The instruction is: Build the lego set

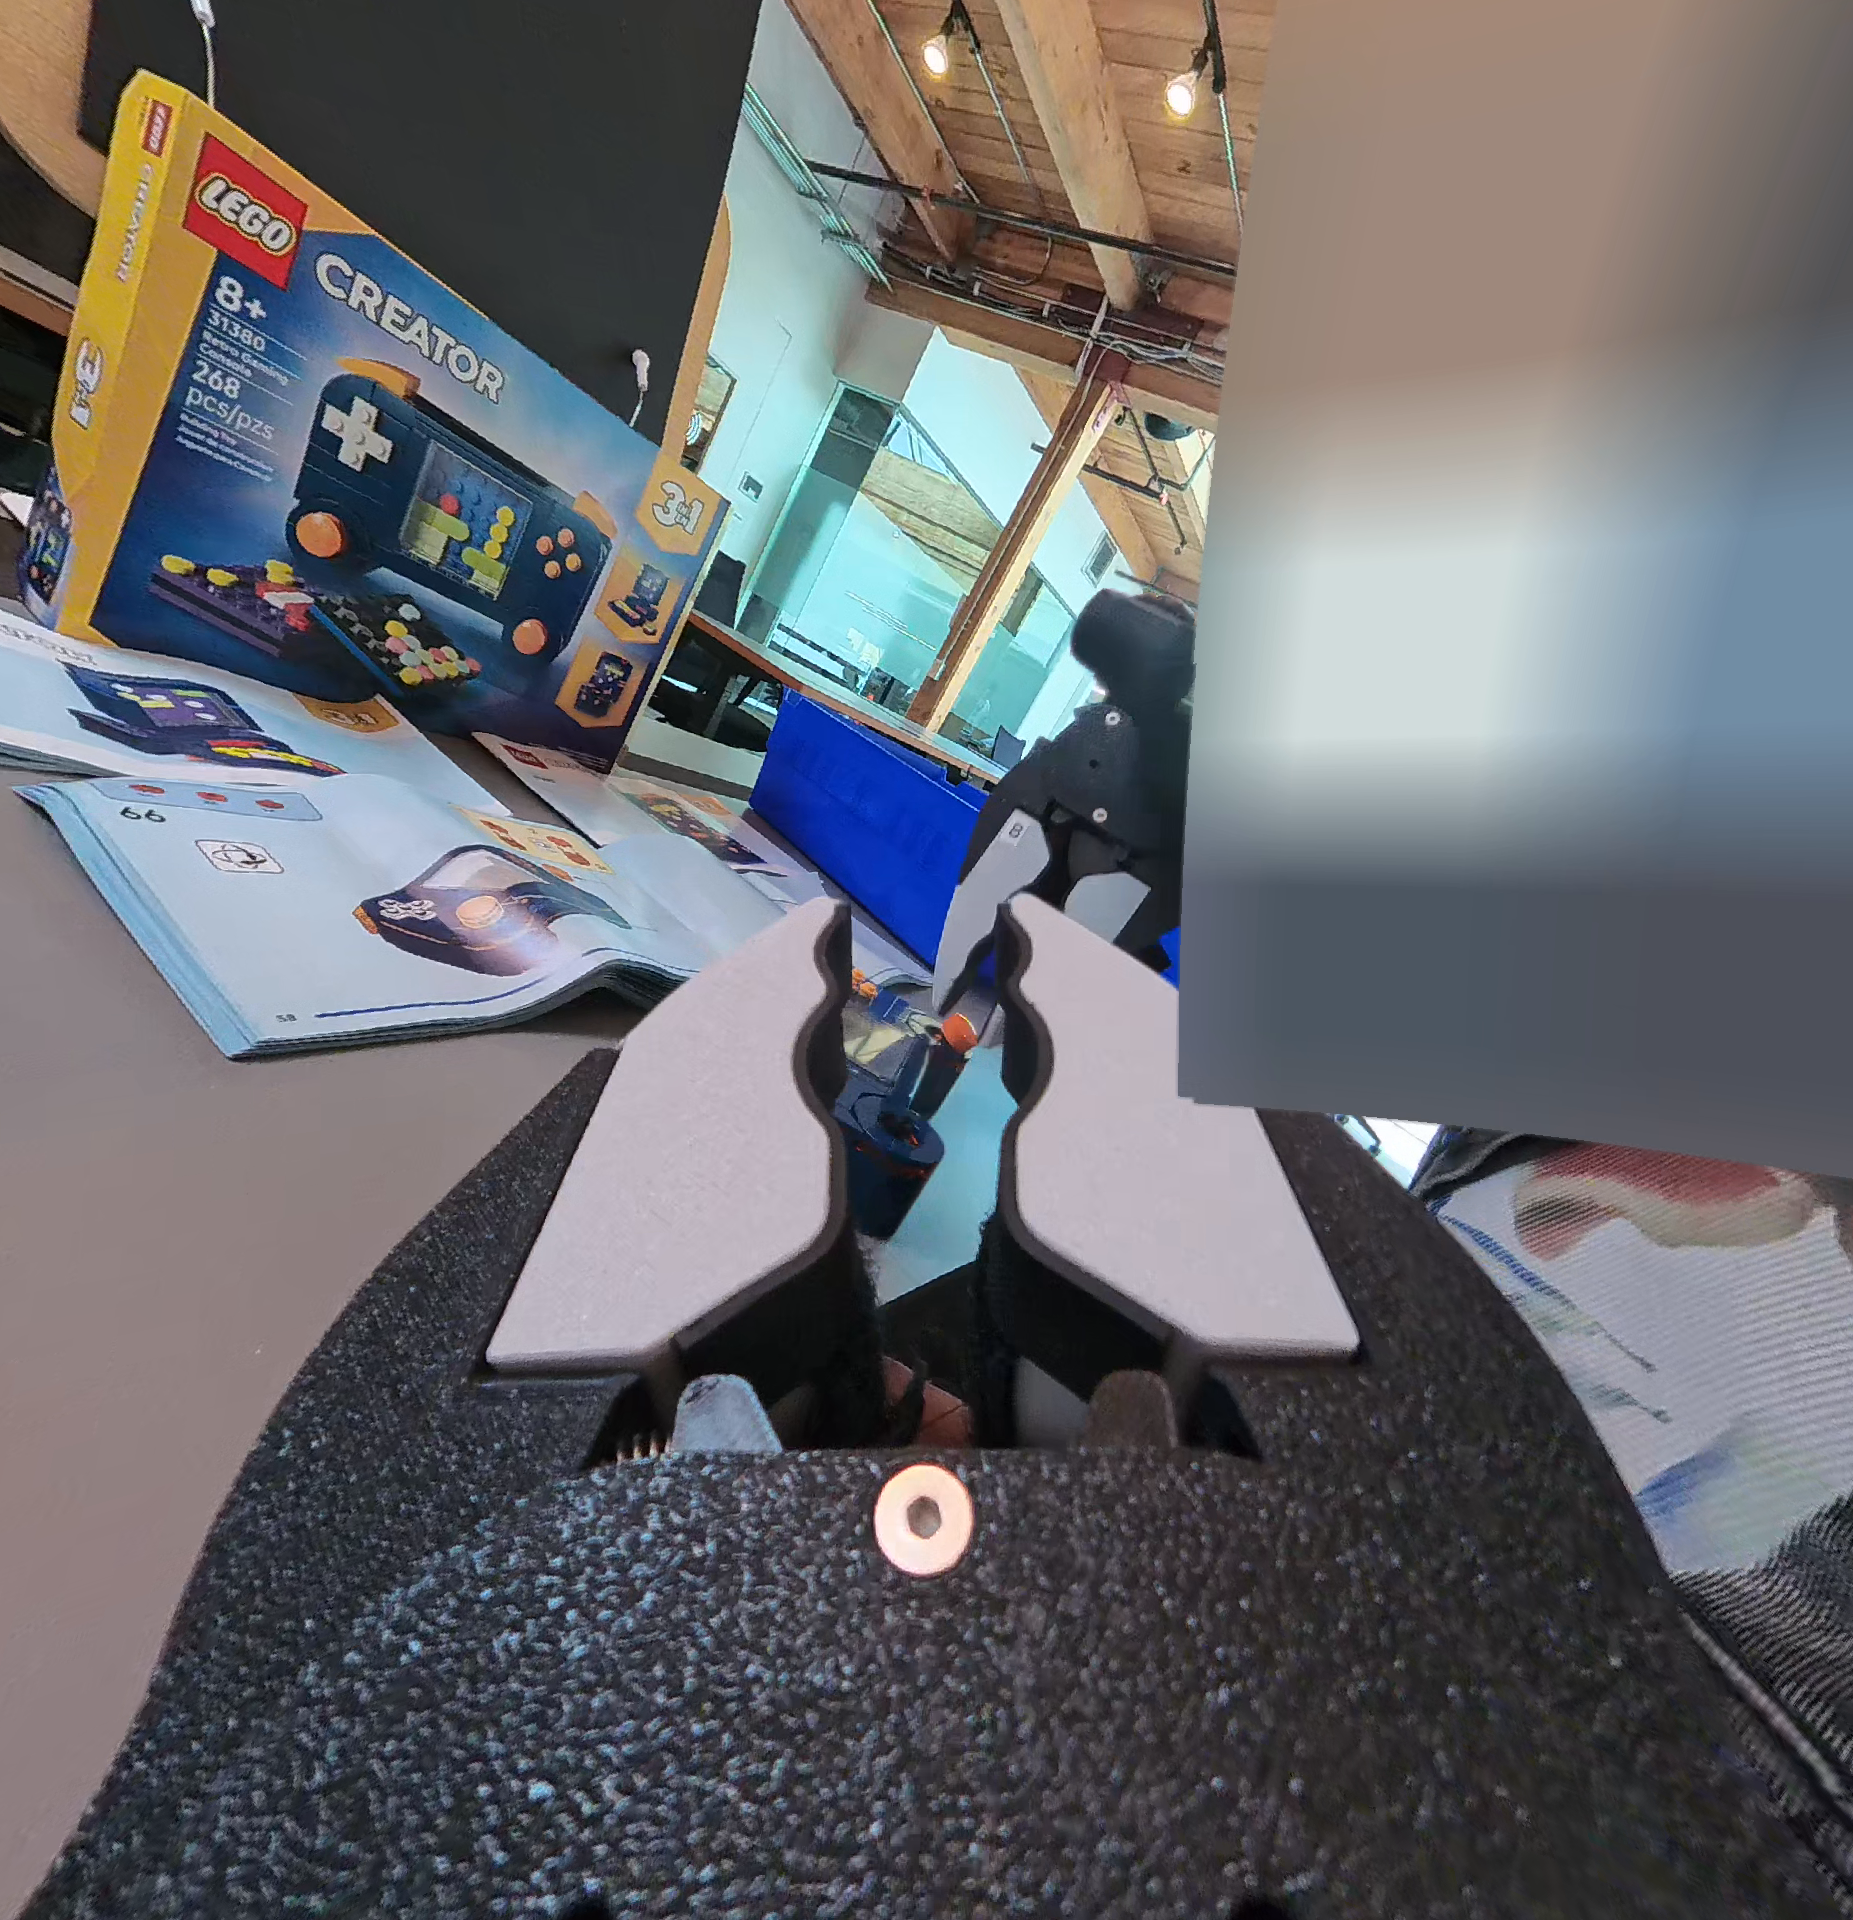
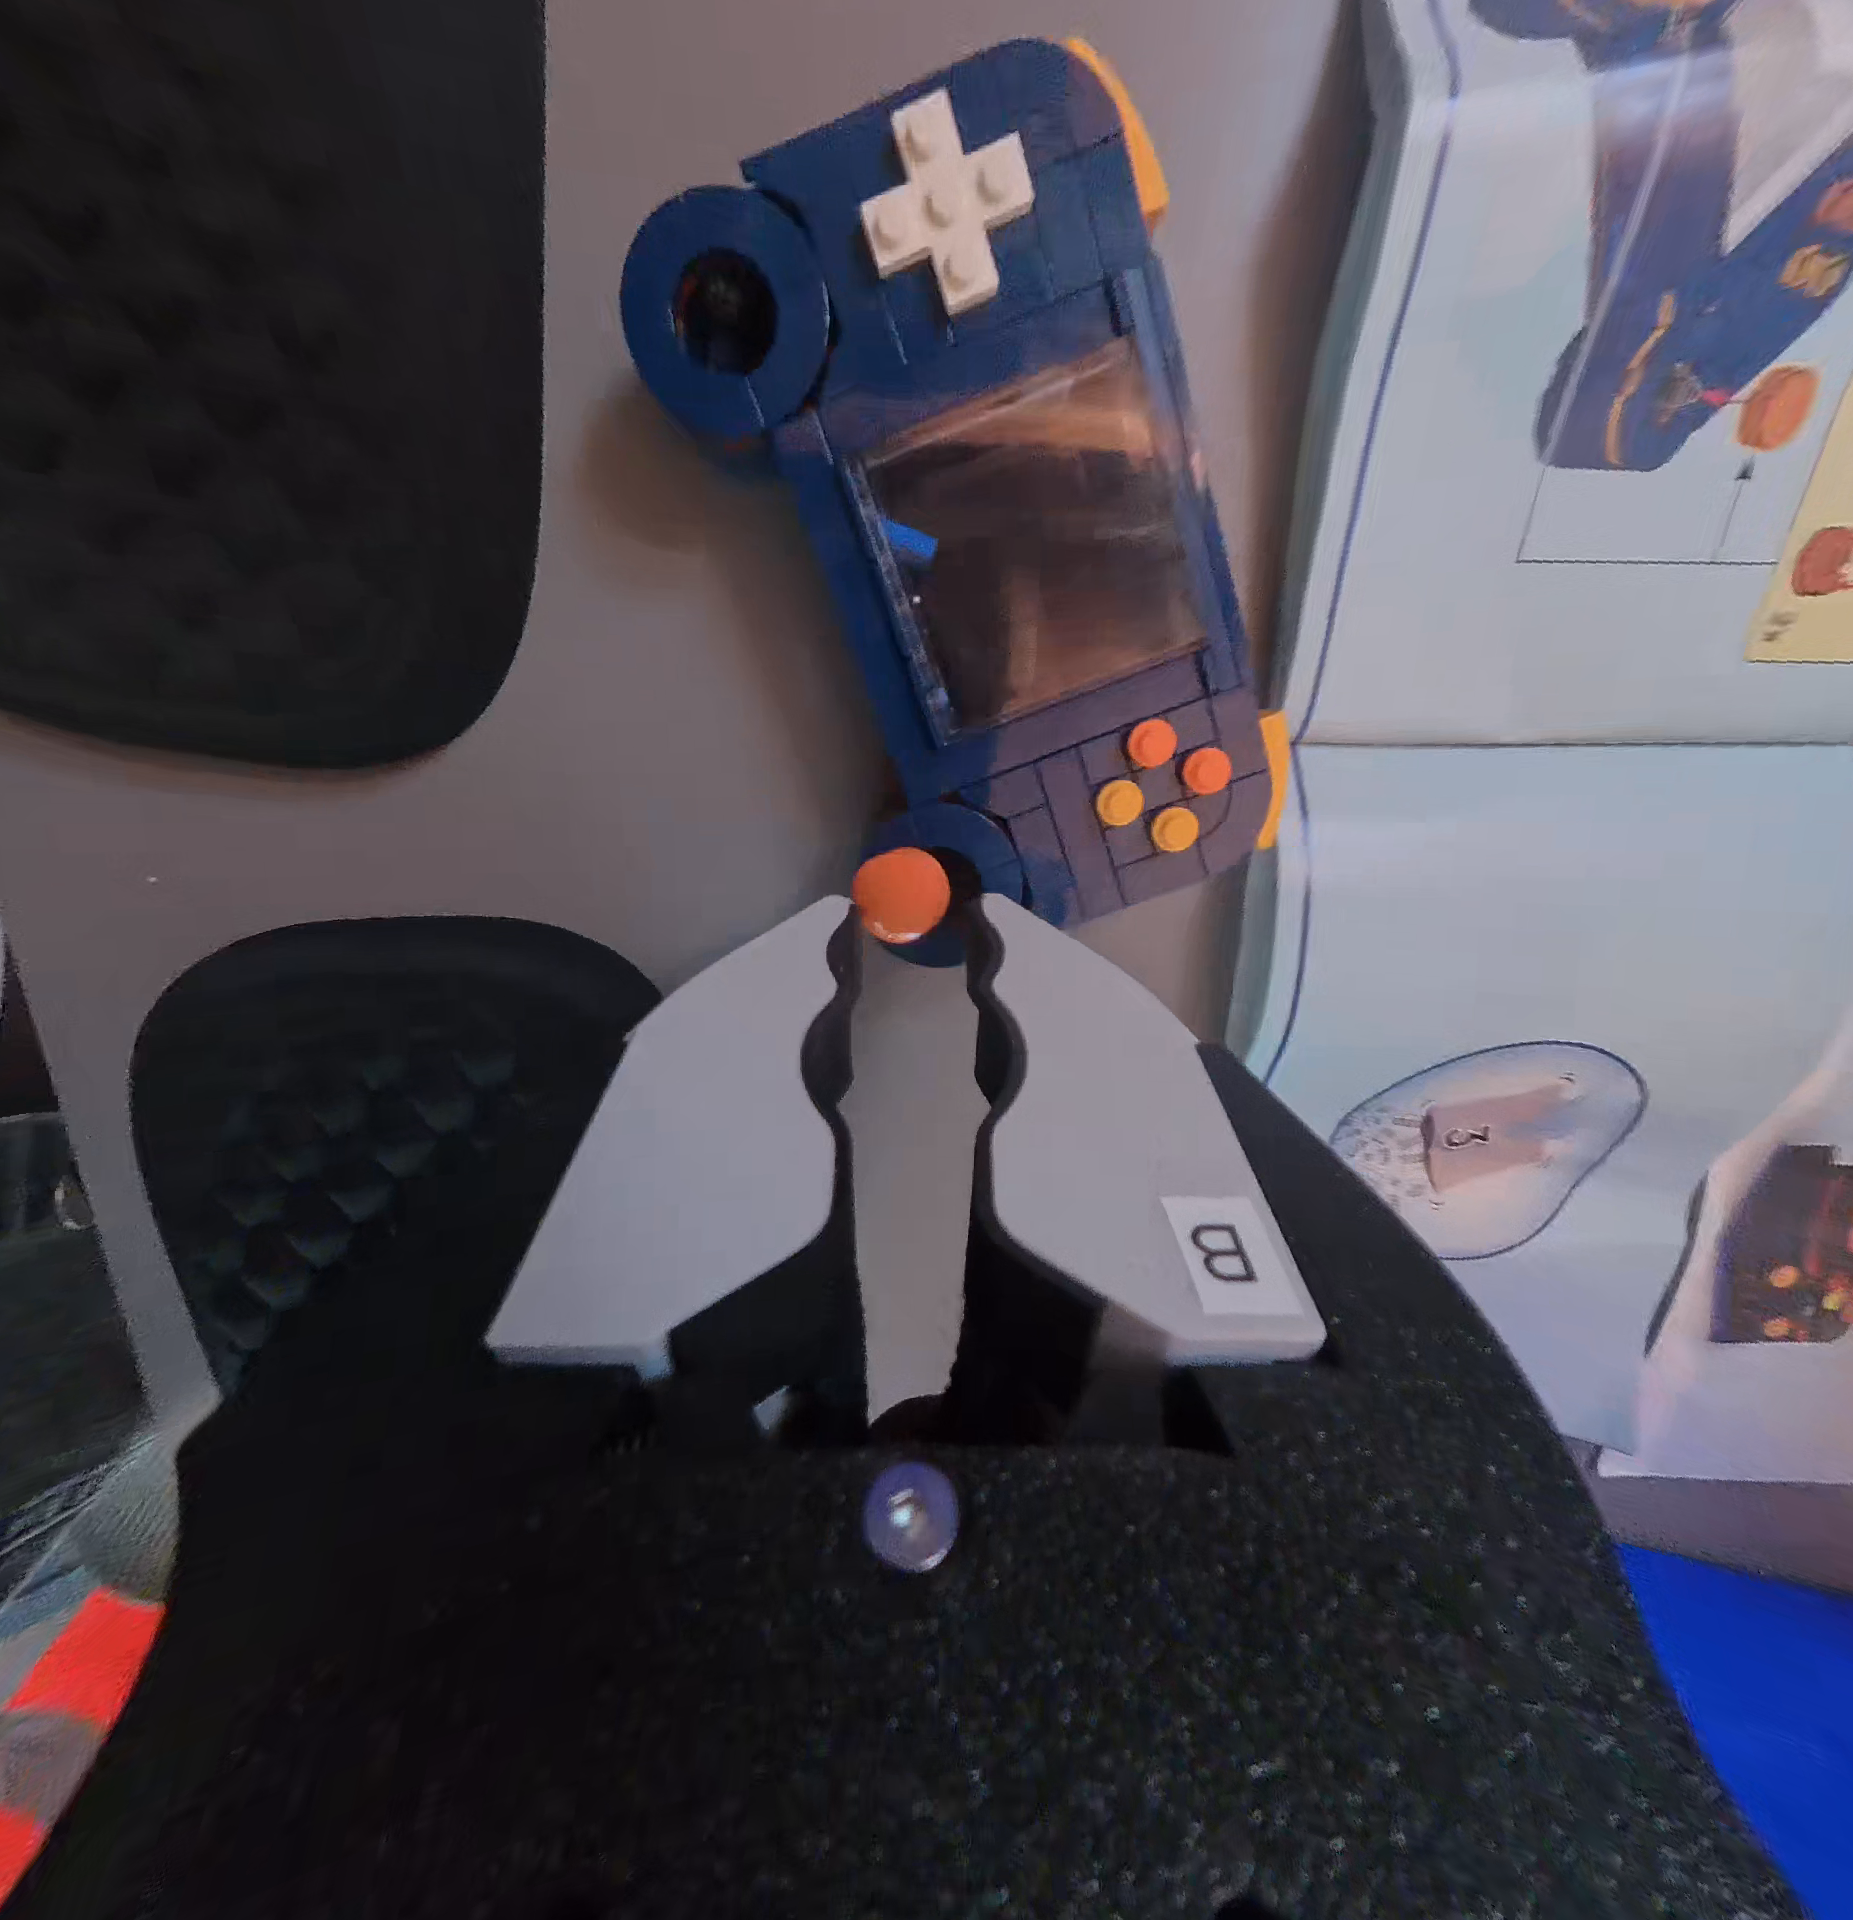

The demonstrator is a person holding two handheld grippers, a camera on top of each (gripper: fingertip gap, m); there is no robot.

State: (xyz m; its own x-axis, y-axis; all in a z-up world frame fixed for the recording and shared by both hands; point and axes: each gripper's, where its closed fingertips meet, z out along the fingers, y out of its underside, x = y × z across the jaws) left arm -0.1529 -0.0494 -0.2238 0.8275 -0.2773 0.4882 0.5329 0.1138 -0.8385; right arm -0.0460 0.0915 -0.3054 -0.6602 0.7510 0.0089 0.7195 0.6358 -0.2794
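The dark blue lego game console [image 2: 1005, 540] lies flat on the grey table, with a white cross pad [image 2: 943, 213] and several small orange buttons [image 2: 1161, 784]. Its far round socket [image 2: 724, 312] is bare. My right gripper [image 2: 906, 925] is over the near round socket, its tips closed on the orange joystick knob [image 2: 901, 894]. In the left wrist view the knob [image 1: 958, 1034] sits on a black stick above the round base [image 1: 891, 1143], with the right gripper's finger [image 1: 989, 914] on it. My left gripper [image 1: 927, 935] is open and empty, low, just in front of that end of the console.
The lego box [image 1: 361, 436] stands at the back left. Open instruction booklets [image 1: 382, 904] [image 2: 1576, 520] lie beside the console. A blue bin [image 1: 870, 831] is behind it. Two black dimpled pads [image 2: 226, 364] [image 2: 382, 1091] lie left of the console. A person's clothing [image 1: 1680, 1351] shows at the right. Across from one pair of fingers to the other is roughly 20 centimeters.
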